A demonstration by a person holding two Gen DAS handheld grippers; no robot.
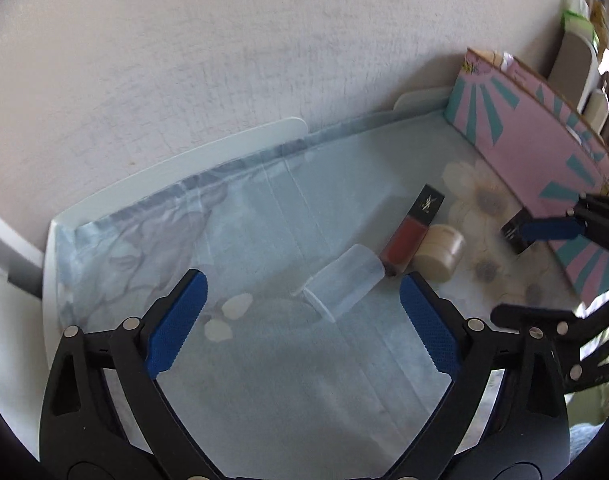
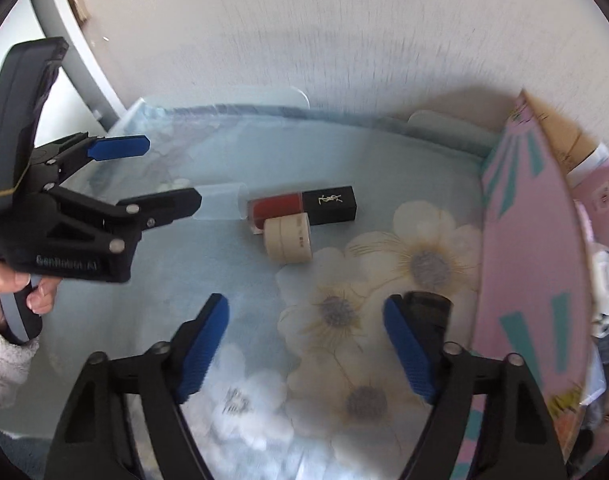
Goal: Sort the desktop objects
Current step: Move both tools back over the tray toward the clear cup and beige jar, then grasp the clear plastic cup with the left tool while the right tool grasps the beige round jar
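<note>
A clear plastic bottle (image 1: pixel 346 282) lies on its side on the pale blue floral cloth (image 1: pixel 264 380), just ahead of my open left gripper (image 1: pixel 302 322). A red lip gloss with a black cap (image 1: pixel 414 226) and a beige round jar (image 1: pixel 440 254) lie touching it to the right. In the right wrist view the bottle (image 2: pixel 220 202), lip gloss (image 2: pixel 304 206) and jar (image 2: pixel 288 240) lie ahead. My right gripper (image 2: pixel 306 344) is open, with a small dark box (image 2: pixel 430 306) right behind its right finger. The left gripper (image 2: pixel 160 174) hangs open beside the bottle.
A pink cardboard box with teal rays (image 1: pixel 544 152) stands along the right side of the cloth; it also shows in the right wrist view (image 2: pixel 536 260). A grey-white wall (image 1: pixel 264 40) runs behind the desk. A white desk rim (image 1: pixel 184 156) borders the cloth.
</note>
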